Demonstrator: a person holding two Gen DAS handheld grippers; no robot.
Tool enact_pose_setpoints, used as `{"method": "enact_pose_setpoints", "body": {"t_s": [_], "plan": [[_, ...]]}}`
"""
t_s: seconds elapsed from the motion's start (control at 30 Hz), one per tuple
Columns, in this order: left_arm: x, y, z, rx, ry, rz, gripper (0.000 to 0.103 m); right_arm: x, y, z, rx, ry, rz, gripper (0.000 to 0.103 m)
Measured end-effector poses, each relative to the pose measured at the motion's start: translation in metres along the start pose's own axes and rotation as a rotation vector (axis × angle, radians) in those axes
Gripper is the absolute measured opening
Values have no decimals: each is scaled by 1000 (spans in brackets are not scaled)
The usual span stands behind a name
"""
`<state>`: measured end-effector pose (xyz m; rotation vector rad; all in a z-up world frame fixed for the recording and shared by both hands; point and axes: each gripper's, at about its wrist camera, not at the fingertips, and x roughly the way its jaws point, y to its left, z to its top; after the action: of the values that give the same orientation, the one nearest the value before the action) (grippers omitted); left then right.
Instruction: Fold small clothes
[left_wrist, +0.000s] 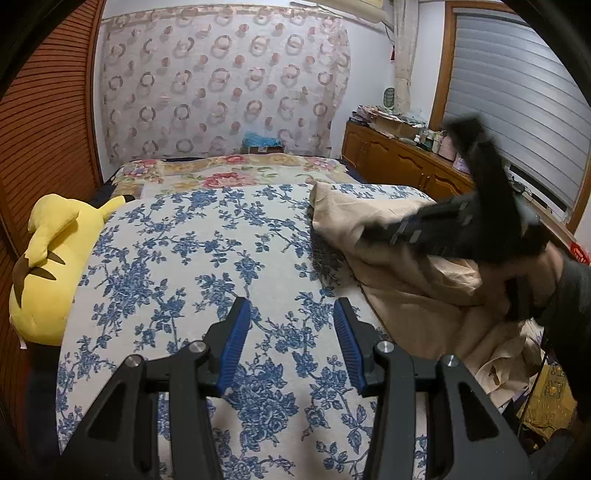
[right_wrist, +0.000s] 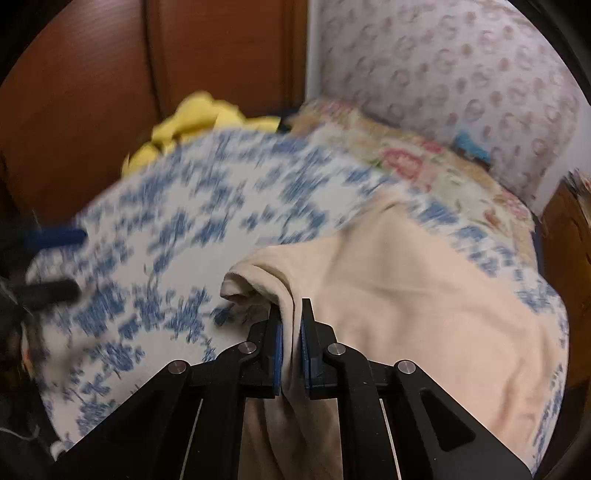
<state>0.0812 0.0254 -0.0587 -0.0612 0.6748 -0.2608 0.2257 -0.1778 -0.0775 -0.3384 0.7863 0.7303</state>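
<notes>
A beige garment (left_wrist: 402, 273) lies crumpled on the right side of the bed, over the blue-flowered bedspread (left_wrist: 177, 251). In the right wrist view the right gripper (right_wrist: 291, 306) is shut on a raised fold of the beige garment (right_wrist: 406, 295), with cloth pinched between its blue pads. From the left wrist view, that gripper's blurred black body (left_wrist: 476, 221) sits over the garment, held by a hand (left_wrist: 535, 280). The left gripper (left_wrist: 291, 306) hovers over bare bedspread left of the garment, open, with nothing between its fingers.
A yellow plush toy (left_wrist: 48, 258) lies along the bed's left edge against a wooden wardrobe (left_wrist: 44, 129). A flowered blanket (left_wrist: 229, 173) covers the far end. A wooden cabinet (left_wrist: 399, 158) loaded with clutter runs along the right under a shuttered window (left_wrist: 517, 103).
</notes>
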Motion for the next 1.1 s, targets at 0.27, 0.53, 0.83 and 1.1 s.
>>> {"method": "enact_pose_setpoints", "body": {"t_s": [0.27,0.53,0.83,1.1], "plan": [[3,-6,-1,6,6,-18,46,-82,-84,4,131,-129,-119,5],[7,-12,-1,14,15,-30,46,-103,-174,-22,309,-105,-328,5],[12,-26,-3,44,35,-51,46,-104,-184,-57,373,-72,-407,50],[16,-47,-6,79,50,-91,46,-122,-109,-97,252,-60,-311,50]]}}
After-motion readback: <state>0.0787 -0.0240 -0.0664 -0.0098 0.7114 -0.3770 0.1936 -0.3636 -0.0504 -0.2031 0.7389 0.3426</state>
